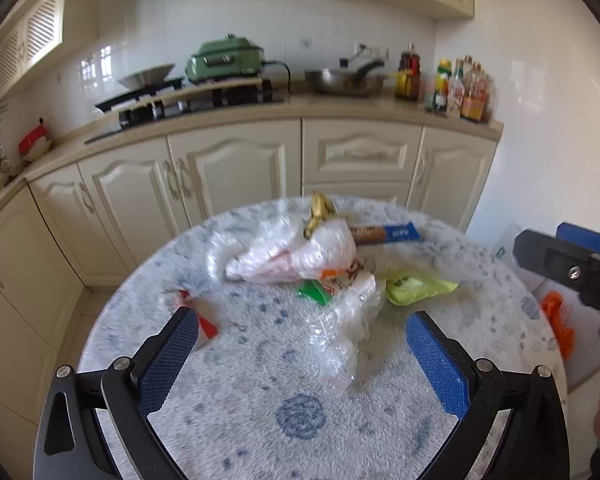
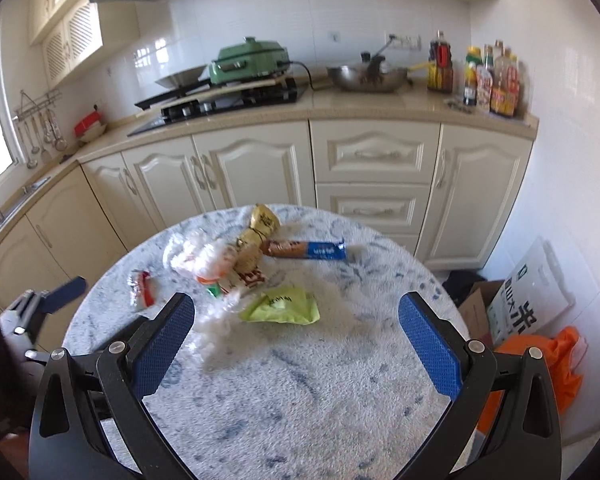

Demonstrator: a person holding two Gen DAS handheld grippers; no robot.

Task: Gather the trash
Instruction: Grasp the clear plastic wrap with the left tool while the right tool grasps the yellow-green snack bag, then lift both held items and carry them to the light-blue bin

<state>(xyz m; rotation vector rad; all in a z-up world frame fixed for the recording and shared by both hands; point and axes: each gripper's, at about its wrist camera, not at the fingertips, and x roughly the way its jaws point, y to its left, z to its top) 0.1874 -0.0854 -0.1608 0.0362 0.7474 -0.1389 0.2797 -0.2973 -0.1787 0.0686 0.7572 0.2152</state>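
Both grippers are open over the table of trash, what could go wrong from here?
The clear plastic bag overlaps the green wrapper and other scraps, so a grab may drag neighbours along. The biscuit pack lies near the far table edge and might get pushed off. The pictures are blurred, so aim could suffer.

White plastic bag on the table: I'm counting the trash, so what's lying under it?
Under the white plastic bag a green wrapper and an orange-printed packet poke out. Whatever lies deeper is covered.
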